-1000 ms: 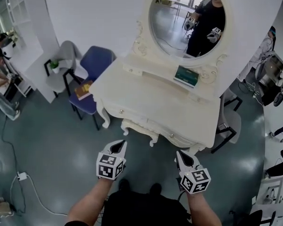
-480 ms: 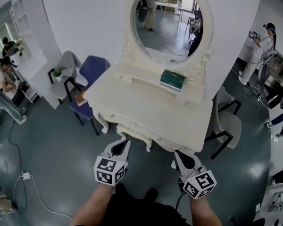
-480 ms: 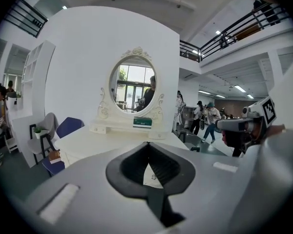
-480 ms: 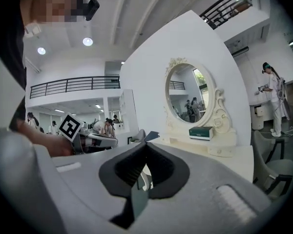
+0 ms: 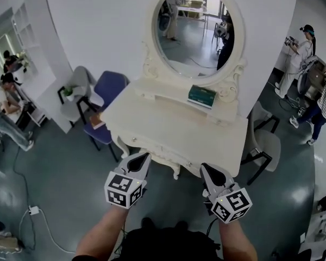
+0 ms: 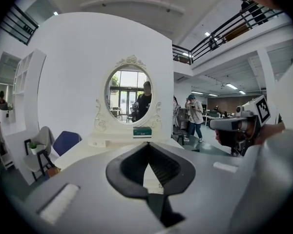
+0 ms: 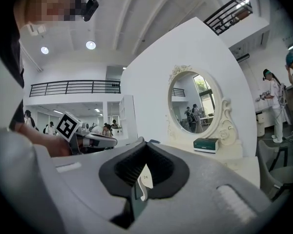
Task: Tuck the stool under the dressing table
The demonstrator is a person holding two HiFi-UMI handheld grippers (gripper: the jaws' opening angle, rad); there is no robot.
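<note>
under the dressing table (image 5: 174, 118) the stool (image 5: 164, 157) sits tucked with only its front edge showing, and the left gripper (image 5: 143, 156) and right gripper (image 5: 205, 168), both closed on nothing, have risen clear of it, so the tuck looks finished.

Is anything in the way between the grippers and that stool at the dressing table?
Nothing visible: the stool sits mostly under the dressing table, with only floor before the left gripper and right gripper.
</note>
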